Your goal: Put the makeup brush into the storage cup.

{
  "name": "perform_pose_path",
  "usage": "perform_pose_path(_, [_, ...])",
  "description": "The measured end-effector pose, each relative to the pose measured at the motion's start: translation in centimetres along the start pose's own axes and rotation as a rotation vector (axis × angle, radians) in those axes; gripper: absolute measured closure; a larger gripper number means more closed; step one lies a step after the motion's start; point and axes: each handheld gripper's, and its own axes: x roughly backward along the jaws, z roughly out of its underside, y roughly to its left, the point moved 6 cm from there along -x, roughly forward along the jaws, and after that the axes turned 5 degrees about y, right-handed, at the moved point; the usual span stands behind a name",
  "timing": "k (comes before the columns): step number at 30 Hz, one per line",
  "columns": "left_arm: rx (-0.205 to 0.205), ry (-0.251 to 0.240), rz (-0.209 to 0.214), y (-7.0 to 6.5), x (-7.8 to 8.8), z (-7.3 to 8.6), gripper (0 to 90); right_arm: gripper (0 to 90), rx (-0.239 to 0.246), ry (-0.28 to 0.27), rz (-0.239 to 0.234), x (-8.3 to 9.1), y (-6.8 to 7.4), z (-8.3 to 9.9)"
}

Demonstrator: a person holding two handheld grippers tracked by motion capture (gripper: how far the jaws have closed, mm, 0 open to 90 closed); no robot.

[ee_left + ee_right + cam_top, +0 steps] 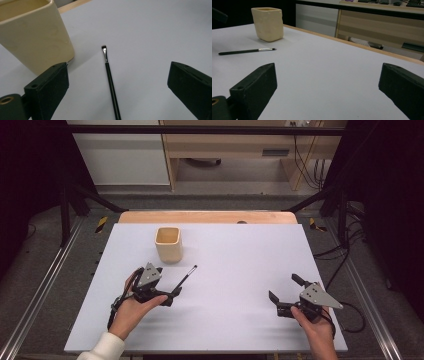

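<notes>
A cream square cup (pixel 168 245) stands upright on the far left part of the white table (pixel 240 255). A thin black brush (pixel 185 278) lies flat just right of it, bristles pointing away. My left gripper (pixel 167 281) is open at the brush's handle end. In the left gripper view the brush (pixel 110 77) runs up between the spread jaws of that gripper (pixel 120 75), with the cup (pixel 32 37) close on the left. My right gripper (pixel 286 287) stands open over bare table near the right front; its own view shows the cup (pixel 268 23) and brush (pixel 244 51) farther off.
A wooden strip (pixel 207 217) runs along the table's far edge. Beyond it are a wooden desk (pixel 235 150) and hanging cables (pixel 310 167). Black frame bars (pixel 65 205) and metal rails (pixel 40 285) flank the table on both sides.
</notes>
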Motion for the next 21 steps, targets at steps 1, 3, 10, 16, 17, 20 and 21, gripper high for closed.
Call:
perform_pose_path(1, [0.003,0.013,-0.003,0.1,-0.2,-0.1,3.4,2.3,-0.001,0.0,0.0,0.0,0.0,0.0])
perform_pose_path(3, [0.013,0.038,-0.004,0.2,-0.5,-0.4,3.7,2.3,-0.003,0.002,0.001,0.0,0.0,0.0])
perform_pose_path(10, [-0.011,0.105,-0.004,0.5,-1.1,-1.2,4.1,2.3,-0.003,0.004,0.002,0.0,0.0,0.1])
perform_pose_path(16, [-0.015,0.144,0.01,0.6,-1.5,-1.7,4.2,2.3,-0.002,0.008,0.005,0.0,-0.1,0.1])
perform_pose_path(17, [-0.018,0.149,0.009,0.6,-1.6,-1.7,4.2,2.3,-0.003,0.008,0.005,0.0,-0.1,0.1])
perform_pose_path(20, [-0.018,0.167,0.011,0.6,-1.9,-1.7,4.3,2.3,-0.003,0.009,0.004,0.0,-0.1,0.1])
perform_pose_path(21, [-0.022,0.175,0.01,0.6,-2.0,-1.7,4.3,2.3,-0.002,0.01,0.004,0.0,-0.1,0.1])
